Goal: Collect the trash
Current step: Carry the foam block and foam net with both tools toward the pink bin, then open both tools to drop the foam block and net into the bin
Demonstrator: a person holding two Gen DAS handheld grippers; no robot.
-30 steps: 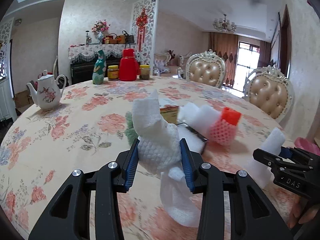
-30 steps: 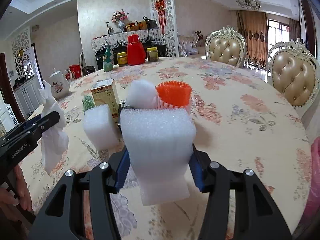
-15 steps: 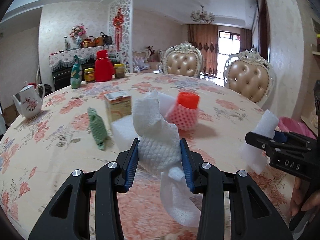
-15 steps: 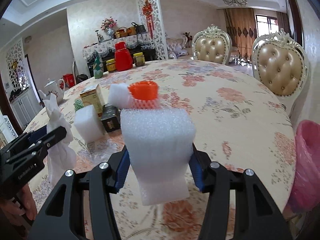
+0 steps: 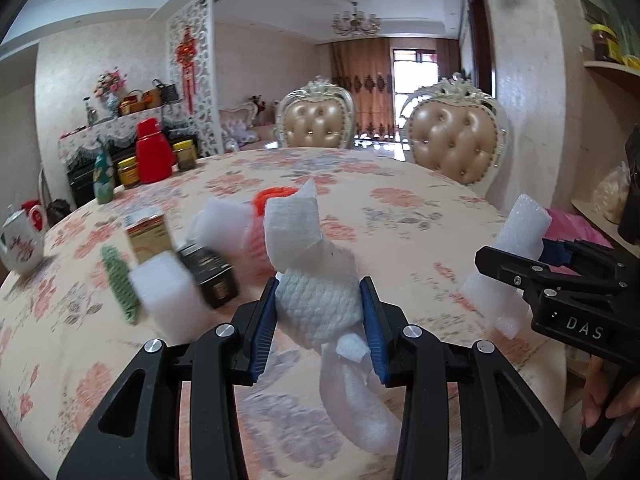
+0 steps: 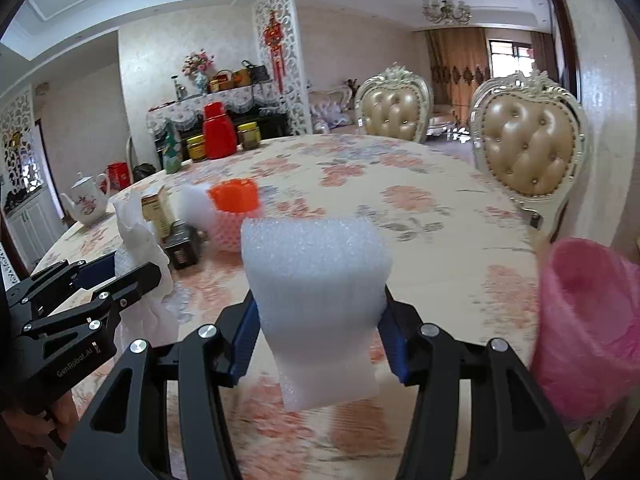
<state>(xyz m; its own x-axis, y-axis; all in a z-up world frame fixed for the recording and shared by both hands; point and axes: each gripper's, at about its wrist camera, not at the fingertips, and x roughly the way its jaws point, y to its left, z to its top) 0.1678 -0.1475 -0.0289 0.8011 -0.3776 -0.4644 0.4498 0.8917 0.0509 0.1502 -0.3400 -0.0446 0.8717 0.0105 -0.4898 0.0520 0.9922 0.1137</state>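
Foam sleeve [image 5: 316,300] hides orange cup [image 5: 276,194] (mostly).

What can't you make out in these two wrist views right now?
- Pink bag-lined bin, right wrist view: bottom cut off by the edge, inside not visible.
- Small yellow carton, left wrist view: print blurred.
- Orange-rimmed foam net, left wrist view: mostly hidden behind the crumpled white foam wrap in the left tool.

Both hand-held grippers [image 5: 320,312] [image 6: 320,332] clamped, side by side.
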